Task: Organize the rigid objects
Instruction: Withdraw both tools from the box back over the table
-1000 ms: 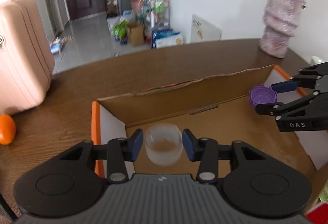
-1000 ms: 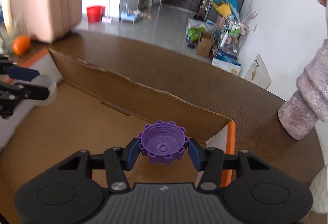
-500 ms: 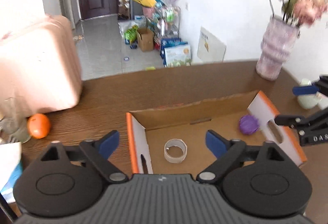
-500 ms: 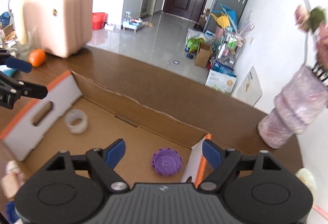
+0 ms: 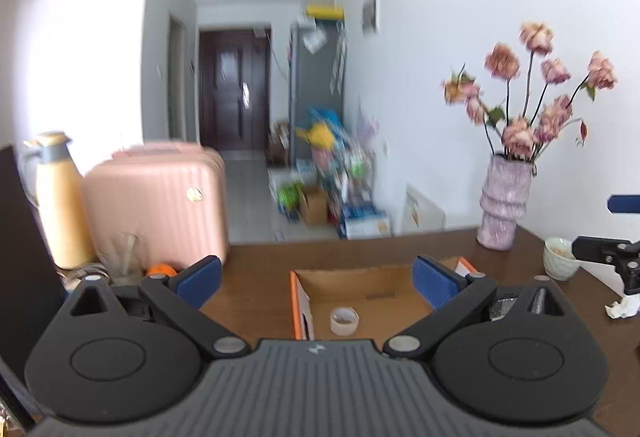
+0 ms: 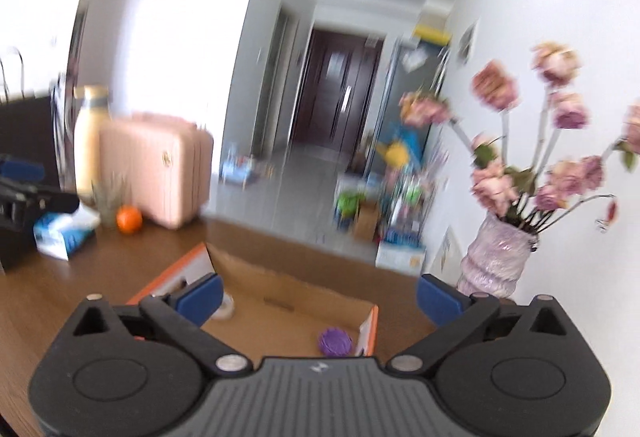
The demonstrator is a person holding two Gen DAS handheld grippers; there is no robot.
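Note:
An open cardboard box [image 5: 360, 283] with orange edges lies on the brown table. A clear tape roll [image 5: 344, 321] lies on its floor near the left wall. The box also shows in the right wrist view [image 6: 280, 301], with a purple cap [image 6: 335, 342] on its floor near the right wall and the tape roll [image 6: 226, 311] partly hidden behind a finger. My left gripper [image 5: 318, 281] is open and empty, raised above and back from the box. My right gripper [image 6: 318, 297] is open and empty, also raised; its fingertips [image 5: 592, 247] show at the left wrist view's right edge.
A vase of dried pink flowers [image 5: 505, 211] stands at the table's far right, with a small cup [image 5: 560, 259] and crumpled paper [image 5: 624, 307] near it. At the left are a pink suitcase [image 5: 160, 205], a yellow thermos [image 5: 60, 205], an orange [image 6: 129, 220], a glass and a tissue pack [image 6: 64, 233].
Both grippers let go and opened: the tape roll and the purple cap now lie in the box. Both grippers then rose and pulled back from the box.

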